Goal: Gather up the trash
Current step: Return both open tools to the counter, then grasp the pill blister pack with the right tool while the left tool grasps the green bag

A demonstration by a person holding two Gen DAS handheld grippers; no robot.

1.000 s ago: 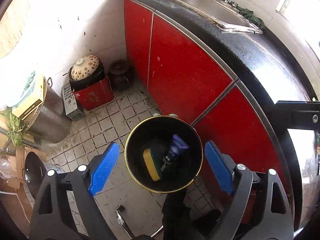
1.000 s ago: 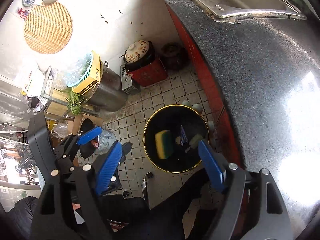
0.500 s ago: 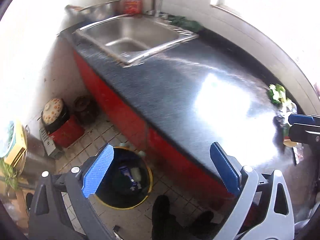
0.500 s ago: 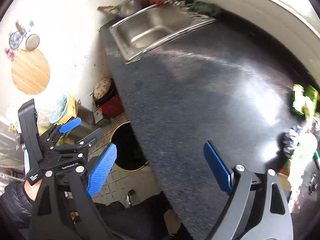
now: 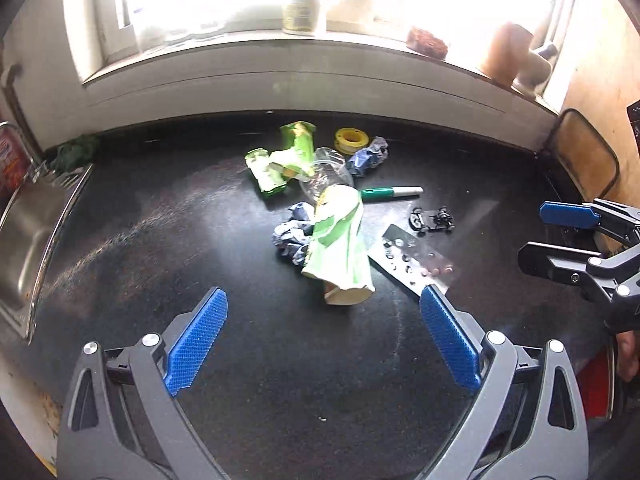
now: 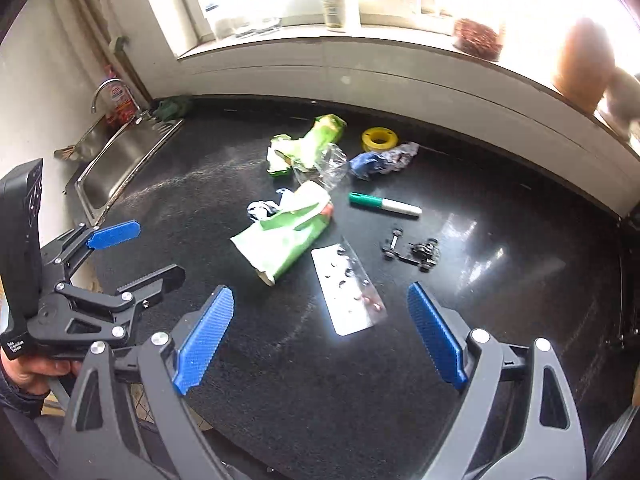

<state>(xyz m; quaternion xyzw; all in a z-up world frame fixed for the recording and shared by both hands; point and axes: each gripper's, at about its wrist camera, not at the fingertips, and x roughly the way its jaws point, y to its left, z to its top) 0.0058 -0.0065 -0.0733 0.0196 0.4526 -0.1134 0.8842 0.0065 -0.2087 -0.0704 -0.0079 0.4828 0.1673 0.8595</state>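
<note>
**A:** Where is the trash?

**B:** On the black counter (image 5: 168,248), in a loose heap near the middle. In the left wrist view a green-and-white bag (image 5: 340,248) lies closest, just past twelve o'clock of the left gripper (image 5: 324,340). Crumpled blue paper (image 5: 291,236) touches its nine o'clock side. Behind it sit a clear plastic scrap (image 5: 328,172), a green wrapper (image 5: 276,166), a second blue wad (image 5: 368,158) and a yellow reel (image 5: 351,139).

**A:** Anything else there?

**B:** A green marker (image 5: 390,193) at the bag's one o'clock, a small black wheeled frame (image 5: 433,219) beyond it, and a blister pack (image 5: 416,262) touching the bag's three o'clock edge. The sink (image 5: 24,248) is at nine o'clock.

**A:** And the claws?

**B:** Left jaws stand wide apart, nothing between them, above the bare counter short of the bag. The right gripper (image 6: 320,340) is likewise spread and empty; in its view the blister pack (image 6: 350,292) lies just ahead at twelve o'clock, the bag (image 6: 284,236) at eleven. Each gripper shows at the edge of the other's view, with a hand (image 6: 32,372) on the left one's grip.
</note>
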